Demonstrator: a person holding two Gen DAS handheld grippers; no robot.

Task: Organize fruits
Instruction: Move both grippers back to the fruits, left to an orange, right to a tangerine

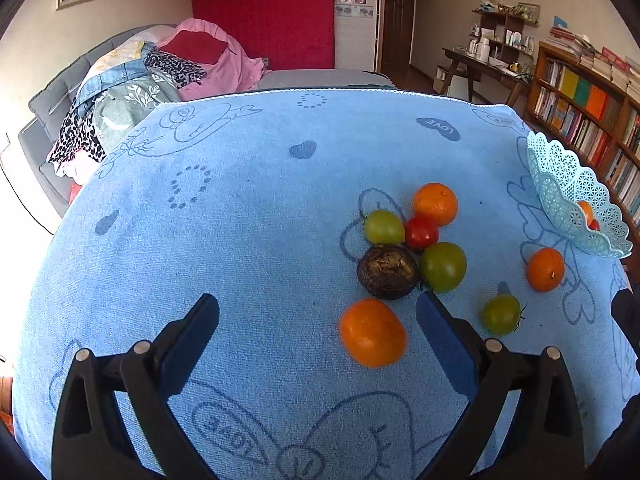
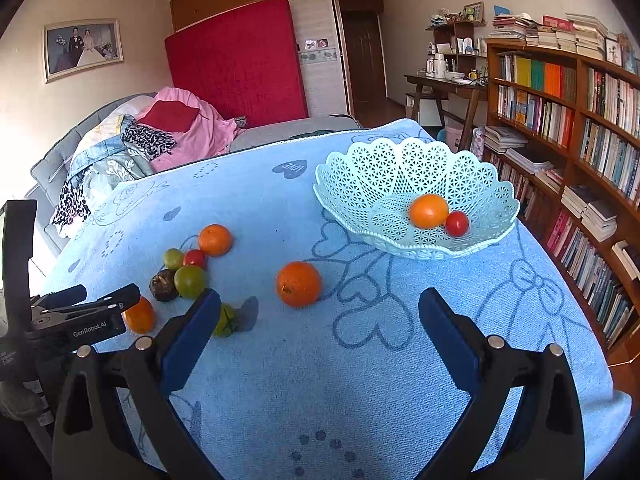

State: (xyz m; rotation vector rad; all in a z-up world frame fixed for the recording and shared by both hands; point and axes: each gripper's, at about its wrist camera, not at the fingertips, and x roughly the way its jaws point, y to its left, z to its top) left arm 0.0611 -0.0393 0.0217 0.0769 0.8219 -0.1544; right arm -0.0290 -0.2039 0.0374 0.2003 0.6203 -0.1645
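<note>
the pale lattice basket (image 2: pixel 416 200) stood on the blue towel (image 2: pixel 360 360) toward the right side of the table, and in it lay an orange fruit (image 2: pixel 429 211) with a small red tomato (image 2: pixel 457 223) touching it on the right. the rest of the fruit was on the towel outside the basket. a cluster sat to the left: an orange (image 2: pixel 215 239), a red tomato (image 2: pixel 195 258), two green tomatoes (image 2: pixel 189 280) and a dark brown round fruit (image 2: pixel 163 286), all touching or just beside one another. a lone orange (image 2: pixel 298 283) lay between that cluster and the basket.

the right gripper (image 2: pixel 320 308) hung over bare towel with its blue pads spread wide, holding nothing. the left gripper (image 1: pixel 318 312) was likewise released, jaws apart, with a near orange (image 1: pixel 373 332) lying between its fingers but closer to the right one and touching neither.

the right wrist view showed the basket whole, with its contents plain; the left wrist view caught only the basket's edge at the far right, the two fruits inside peeping through the lattice. the left wrist view gave the cluster close up, showing the dark fruit's rough top, and a third green tomato (image 1: pixel 501 314) clear on the towel. in the right wrist view that tomato was half hidden behind the gripper's left finger, and the near orange was partly hidden by the left gripper's body.
</note>
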